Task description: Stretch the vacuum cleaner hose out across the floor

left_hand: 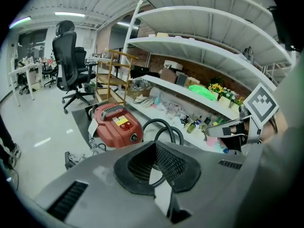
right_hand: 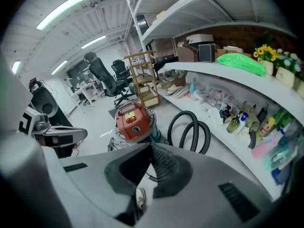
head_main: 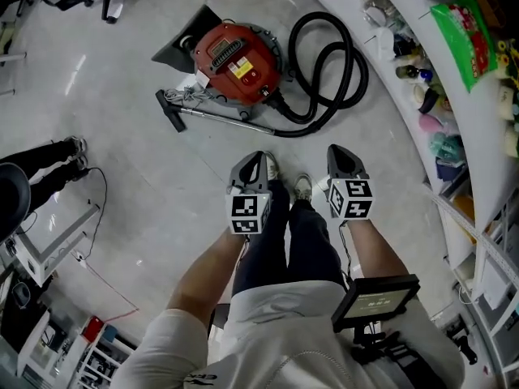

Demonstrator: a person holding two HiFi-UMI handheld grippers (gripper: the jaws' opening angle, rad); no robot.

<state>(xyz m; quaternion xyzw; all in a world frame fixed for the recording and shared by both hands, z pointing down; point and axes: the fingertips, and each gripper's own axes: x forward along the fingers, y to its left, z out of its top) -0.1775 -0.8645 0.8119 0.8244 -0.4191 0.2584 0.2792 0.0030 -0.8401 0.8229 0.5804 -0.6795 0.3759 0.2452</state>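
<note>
A red canister vacuum cleaner (head_main: 237, 61) stands on the grey floor ahead of me. Its black hose (head_main: 328, 71) lies coiled in loops to the right of it, and the metal wand with a floor nozzle (head_main: 173, 113) rests in front of the canister. My left gripper (head_main: 254, 168) and right gripper (head_main: 340, 159) are held side by side above my feet, well short of the vacuum. Both are shut with nothing between their jaws. The vacuum (left_hand: 116, 124) and hose (left_hand: 164, 129) show beyond the left gripper's jaws, and likewise the vacuum (right_hand: 133, 120) and hose (right_hand: 190, 129) beyond the right's.
White curved shelving (head_main: 454, 96) with bottles and flowers runs along the right. A black office chair (left_hand: 71, 65) and a wooden rack (left_hand: 114, 75) stand behind the vacuum. Another person's legs (head_main: 49, 168) and a thin cable (head_main: 93, 217) are at the left.
</note>
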